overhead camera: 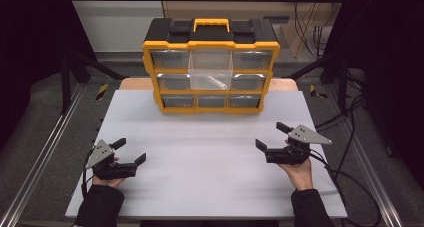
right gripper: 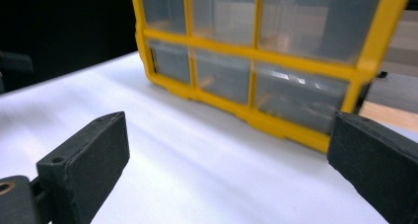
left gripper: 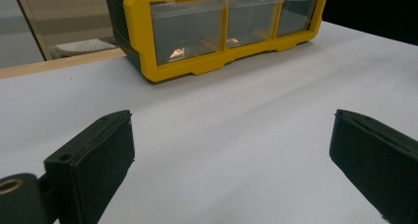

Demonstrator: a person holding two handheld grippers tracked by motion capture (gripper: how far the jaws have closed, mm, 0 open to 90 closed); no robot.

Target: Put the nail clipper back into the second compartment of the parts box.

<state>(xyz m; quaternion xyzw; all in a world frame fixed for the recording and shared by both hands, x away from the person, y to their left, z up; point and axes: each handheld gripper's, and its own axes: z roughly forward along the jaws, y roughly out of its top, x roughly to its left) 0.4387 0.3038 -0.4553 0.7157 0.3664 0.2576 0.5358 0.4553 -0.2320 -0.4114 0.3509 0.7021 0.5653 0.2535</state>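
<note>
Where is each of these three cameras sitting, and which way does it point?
High view: above the person's side, looking forward and down at the white table and yellow drawer cabinet; forearms, left gripper and right gripper show.
Left gripper view: low, looking along its own open jaws at the cabinet's bottom drawers.
Right gripper view: likewise, from the other side.
Both share the cabinet.

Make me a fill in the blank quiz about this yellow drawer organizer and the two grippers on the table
1. The drawer organizer has a frame coloured ____.
2. One clear drawer, in the top row, is pulled ____.
3. The left gripper and the right gripper both have their jaws ____.
4. Between the jaws of each gripper there is ____.

Missing words: yellow; out; open; nothing
</note>
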